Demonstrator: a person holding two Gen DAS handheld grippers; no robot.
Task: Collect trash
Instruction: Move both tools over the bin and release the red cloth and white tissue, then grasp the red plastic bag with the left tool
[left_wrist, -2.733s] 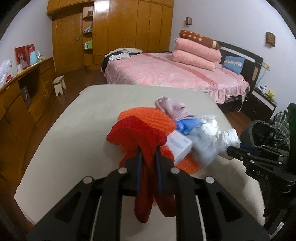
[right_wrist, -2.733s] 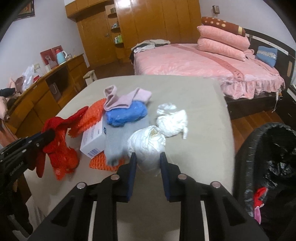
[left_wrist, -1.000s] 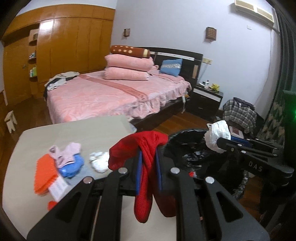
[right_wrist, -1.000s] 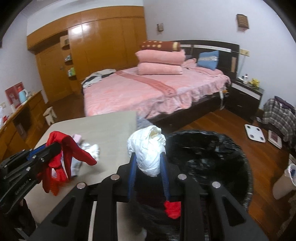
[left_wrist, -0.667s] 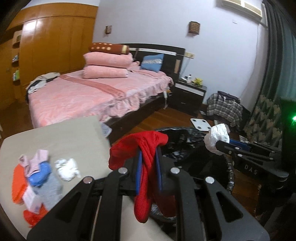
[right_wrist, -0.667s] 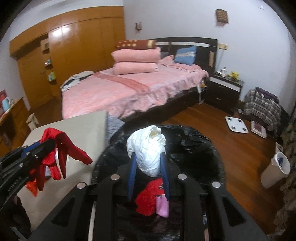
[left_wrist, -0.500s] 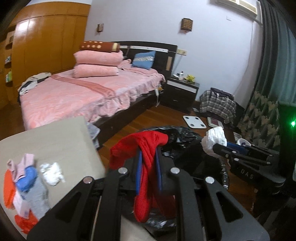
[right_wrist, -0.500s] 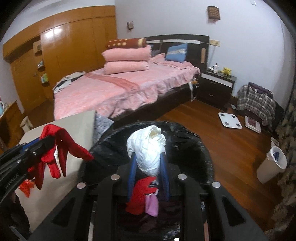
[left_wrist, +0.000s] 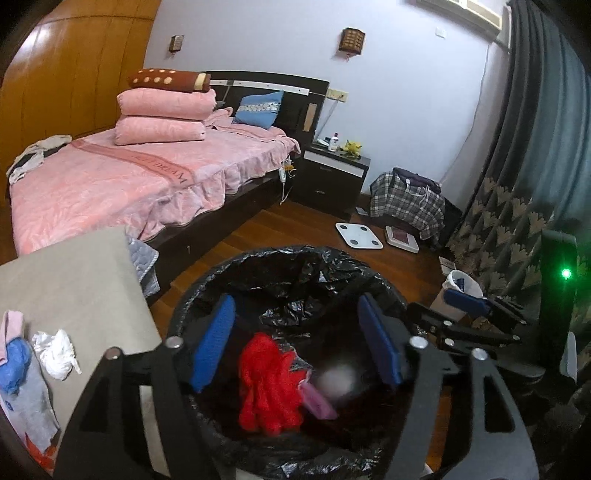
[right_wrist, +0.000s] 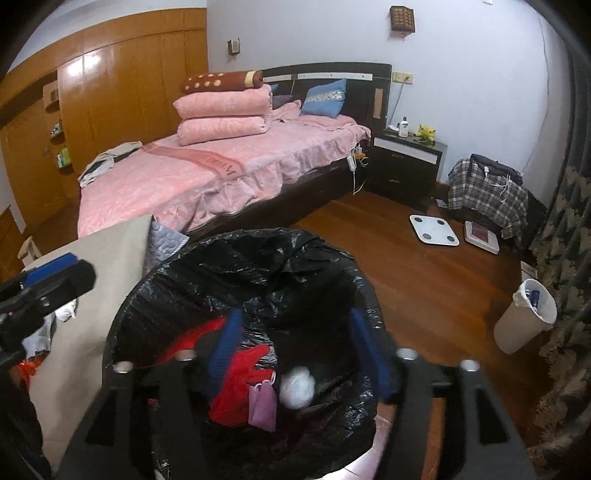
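Note:
Both grippers hover over the black-bagged bin (left_wrist: 295, 258), pointing down into it. My left gripper (left_wrist: 295, 301) has its jaws opening, with nothing between the blue pads. Below it the red cloth (left_wrist: 266, 384) lies in the bin, and a blurred white wad (left_wrist: 338, 376) is beside it. My right gripper (right_wrist: 295, 314) also has its jaws opening, with nothing held. The white wad (right_wrist: 297, 386) lies under it, next to a pink mask (right_wrist: 262, 404) and the red cloth (right_wrist: 240, 380). On the beige table (left_wrist: 74, 280) lie another white wad (left_wrist: 55, 349) and a blue item (left_wrist: 14, 363).
A pink bed (left_wrist: 110, 177) stands behind the table and a dark nightstand (left_wrist: 332, 173) beyond it. On the wooden floor lie a white scale (left_wrist: 358, 236), a plaid bag (left_wrist: 410, 203) and a small white bin (right_wrist: 528, 317). A curtain hangs at the right.
Both grippers swung from the table to above the bin and tipped down. Both then opened: the red cloth left the left gripper, the white wad left the right, and both dropped in.

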